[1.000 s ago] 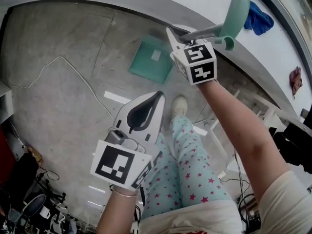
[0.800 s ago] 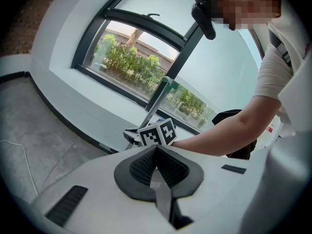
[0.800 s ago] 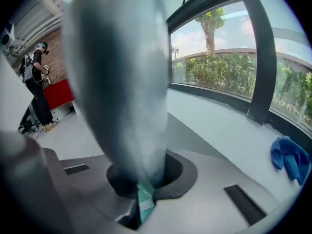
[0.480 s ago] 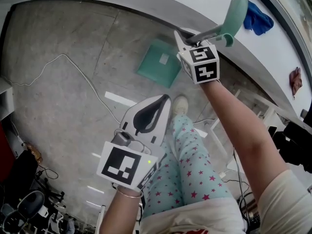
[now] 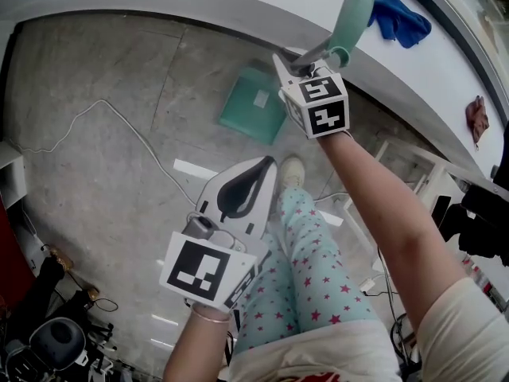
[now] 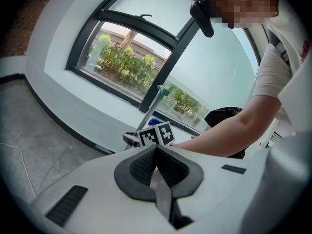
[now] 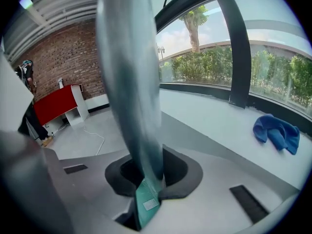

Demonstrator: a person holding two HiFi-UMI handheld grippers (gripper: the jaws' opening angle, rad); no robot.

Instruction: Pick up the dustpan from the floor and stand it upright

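- Our right gripper [image 5: 291,60] grips the long grey-green handle [image 7: 131,82] of the teal plastic dustpan [image 5: 253,106]. Its jaws are just beginning to open, with the shaft still pressed between the pads.
- Against a second ago, the handle's top leans a little less toward the crumpled blue cloth [image 5: 402,18] on the white window ledge [image 5: 445,62]. The dustpan now looks close to upright, pan end low over the grey concrete floor [image 5: 119,70]. We cannot tell whether it touches.
- We judge the standing step nearly done and the release starting. The pan could tip if it is not yet settled.
- Our left gripper [image 5: 261,164] hangs well apart from the dustpan, jaws together on nothing.
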